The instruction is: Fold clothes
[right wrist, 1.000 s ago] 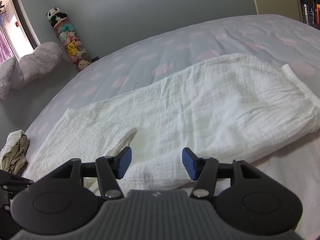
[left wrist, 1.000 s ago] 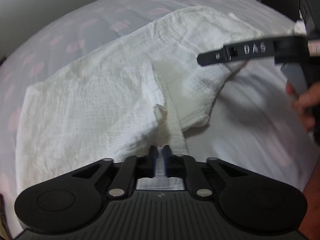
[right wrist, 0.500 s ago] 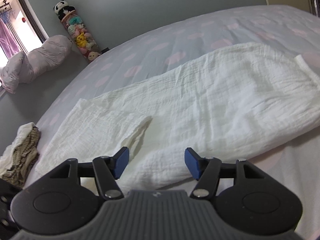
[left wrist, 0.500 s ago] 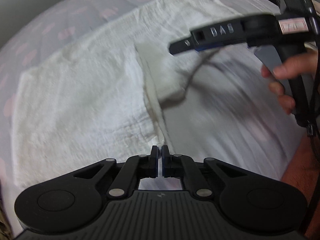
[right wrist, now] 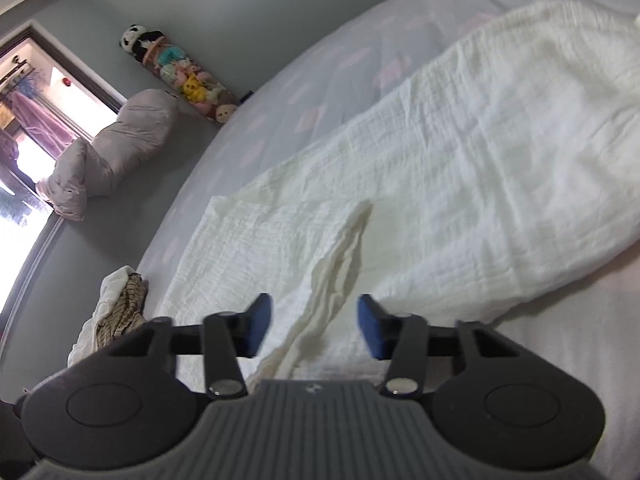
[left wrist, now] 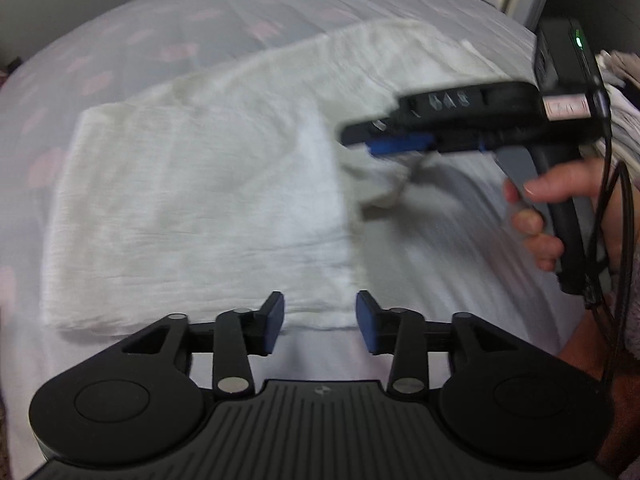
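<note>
Motion smears most of the left wrist view: the white cloth (left wrist: 208,184) has lost its weave, and its right edge melts into the bed (left wrist: 460,264). The right claw (left wrist: 384,140) is streaked there too, its raised lettering unreadable, and whether cloth touches its blue pads cannot be made out. The hand (left wrist: 560,216) on its handle is cut off at the right edge. In the right wrist view, the crumpled striped pile (right wrist: 120,304) at near left is half hidden behind the claw's body.
</note>
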The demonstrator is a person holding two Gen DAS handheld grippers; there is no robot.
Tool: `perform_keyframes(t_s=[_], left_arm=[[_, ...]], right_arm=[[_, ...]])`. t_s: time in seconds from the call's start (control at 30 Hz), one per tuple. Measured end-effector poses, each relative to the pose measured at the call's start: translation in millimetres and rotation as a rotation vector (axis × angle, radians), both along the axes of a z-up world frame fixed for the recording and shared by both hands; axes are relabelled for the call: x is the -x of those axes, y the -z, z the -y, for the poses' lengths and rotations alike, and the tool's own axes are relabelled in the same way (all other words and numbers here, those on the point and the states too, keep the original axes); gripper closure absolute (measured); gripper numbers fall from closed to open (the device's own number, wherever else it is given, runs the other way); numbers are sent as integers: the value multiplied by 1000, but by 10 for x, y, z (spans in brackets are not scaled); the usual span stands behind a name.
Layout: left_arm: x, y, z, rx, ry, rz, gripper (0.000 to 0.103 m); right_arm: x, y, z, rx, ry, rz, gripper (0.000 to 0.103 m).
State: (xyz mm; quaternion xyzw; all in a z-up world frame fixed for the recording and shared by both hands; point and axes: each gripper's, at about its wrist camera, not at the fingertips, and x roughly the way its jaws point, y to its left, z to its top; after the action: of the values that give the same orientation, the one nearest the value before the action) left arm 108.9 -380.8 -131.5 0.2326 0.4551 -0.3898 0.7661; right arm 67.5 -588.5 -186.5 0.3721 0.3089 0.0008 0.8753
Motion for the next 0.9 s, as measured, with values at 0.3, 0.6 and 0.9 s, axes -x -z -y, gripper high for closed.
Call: perform_keyframes(t_s=[0.3,0.6,0.9], left_arm=[[-664,-70,-401,55,-233,75,62],[-1228,-46,-464,177,-317,139,62],[-1473,141,-682,193,-358,186,62]], right_arm=[[-145,147,-68,-33,37,-46,54],[-232,145,-218,-22,103,-73,67],[-363,11,-547,47,200,-138,94]])
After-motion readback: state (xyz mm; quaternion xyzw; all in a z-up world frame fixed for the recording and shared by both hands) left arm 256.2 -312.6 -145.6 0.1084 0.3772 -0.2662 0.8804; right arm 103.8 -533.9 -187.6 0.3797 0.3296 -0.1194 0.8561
